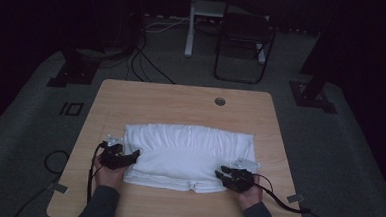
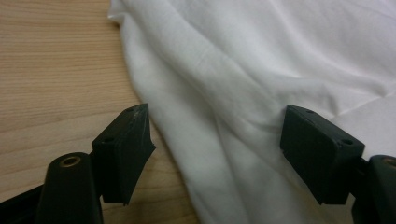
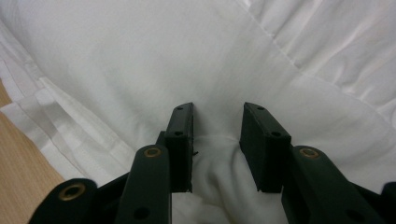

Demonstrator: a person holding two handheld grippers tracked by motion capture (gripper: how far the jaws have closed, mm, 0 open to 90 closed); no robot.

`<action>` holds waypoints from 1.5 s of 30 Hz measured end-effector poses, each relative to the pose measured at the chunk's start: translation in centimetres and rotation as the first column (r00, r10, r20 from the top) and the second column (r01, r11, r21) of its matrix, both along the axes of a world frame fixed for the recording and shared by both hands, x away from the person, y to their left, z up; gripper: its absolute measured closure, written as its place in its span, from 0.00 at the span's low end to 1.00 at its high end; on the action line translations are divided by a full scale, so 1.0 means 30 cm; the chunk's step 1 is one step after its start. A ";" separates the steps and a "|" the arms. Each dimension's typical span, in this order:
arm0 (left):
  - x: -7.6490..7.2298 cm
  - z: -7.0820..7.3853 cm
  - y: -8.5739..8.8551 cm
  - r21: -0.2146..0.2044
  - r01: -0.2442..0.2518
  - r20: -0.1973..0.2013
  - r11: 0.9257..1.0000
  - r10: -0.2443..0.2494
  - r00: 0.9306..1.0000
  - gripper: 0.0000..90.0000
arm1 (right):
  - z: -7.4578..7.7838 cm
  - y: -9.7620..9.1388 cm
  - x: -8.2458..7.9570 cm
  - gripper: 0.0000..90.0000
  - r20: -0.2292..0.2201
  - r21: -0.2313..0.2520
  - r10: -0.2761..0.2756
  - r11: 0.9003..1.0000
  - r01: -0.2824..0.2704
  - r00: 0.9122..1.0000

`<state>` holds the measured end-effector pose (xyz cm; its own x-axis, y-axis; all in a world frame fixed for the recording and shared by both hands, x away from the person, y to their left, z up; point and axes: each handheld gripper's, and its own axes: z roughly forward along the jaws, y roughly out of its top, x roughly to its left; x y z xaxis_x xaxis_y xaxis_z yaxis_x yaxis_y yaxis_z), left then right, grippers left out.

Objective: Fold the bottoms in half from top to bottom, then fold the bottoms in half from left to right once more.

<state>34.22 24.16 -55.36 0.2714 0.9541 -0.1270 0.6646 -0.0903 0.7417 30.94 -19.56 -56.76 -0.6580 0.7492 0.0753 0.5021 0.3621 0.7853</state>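
Overhead view; two close tool views

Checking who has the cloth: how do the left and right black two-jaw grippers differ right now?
The left gripper has its jaws spread wide at the edge of the folded white cloth, pressing nothing; the right gripper has narrow-set jaws with a bunched fold of cloth between its pads. The left sits half over the light wooden table; the right sits fully over cloth. Both are hand-held at the cloth's near corners.
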 end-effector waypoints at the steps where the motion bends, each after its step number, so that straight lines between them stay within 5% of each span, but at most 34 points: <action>1: 0.000 -0.003 0.003 0.000 -0.003 -0.004 1.000 0.003 1.000 0.28 | 0.000 0.000 0.000 0.70 0.001 0.000 0.000 1.000 0.000 1.000; 17: -0.016 -0.018 0.003 0.009 -0.023 0.003 1.000 0.023 1.000 0.28 | -0.001 0.001 -0.001 0.69 0.005 -0.001 0.008 1.000 -0.008 1.000; 32: -0.004 -0.014 -0.020 -0.018 0.016 -0.019 1.000 -0.016 1.000 0.92 | -0.004 0.002 -0.001 0.67 0.009 0.004 0.014 1.000 -0.014 1.000; 42: -0.029 0.041 0.005 -0.080 0.036 0.056 0.996 -0.032 0.998 0.97 | 0.027 -0.007 0.007 0.58 -0.017 0.047 0.027 0.999 -0.026 1.000; 45: -0.031 0.052 0.004 -0.086 0.045 0.076 0.995 -0.039 0.996 0.97 | 0.071 -0.001 0.008 0.56 0.024 0.056 0.026 0.998 -0.027 0.999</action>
